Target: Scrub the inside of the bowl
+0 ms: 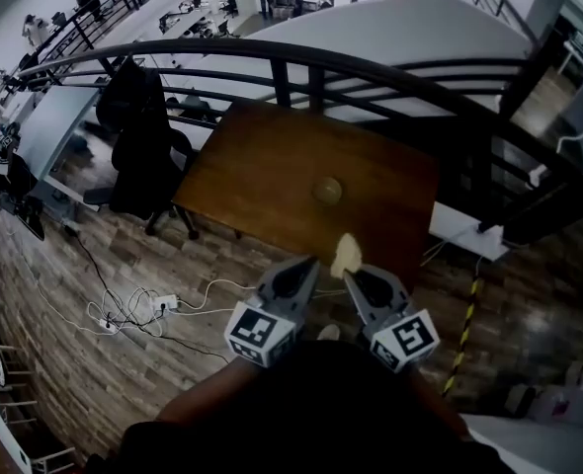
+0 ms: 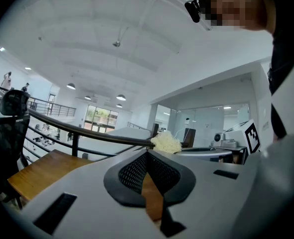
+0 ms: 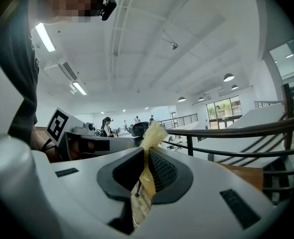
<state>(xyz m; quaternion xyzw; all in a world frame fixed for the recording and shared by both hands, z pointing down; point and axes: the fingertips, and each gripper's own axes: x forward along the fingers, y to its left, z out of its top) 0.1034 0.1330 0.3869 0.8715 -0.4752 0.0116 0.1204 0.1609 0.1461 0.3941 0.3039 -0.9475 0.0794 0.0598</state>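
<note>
Yellow scrubber sat pinched in right gripper, left gripper closed empty; reaching the bowl at twelve o'clock seemed next.

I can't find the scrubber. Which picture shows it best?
The right gripper view: the scrubber sits close, pinched in the right gripper. The head view shows it small; the left gripper view, only its tip.

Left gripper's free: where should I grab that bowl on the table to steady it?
Probably the near rim, from above: the bowl seems to sit upright, open side up, alone on the table, so its wall can be pinched inside and outside.
</note>
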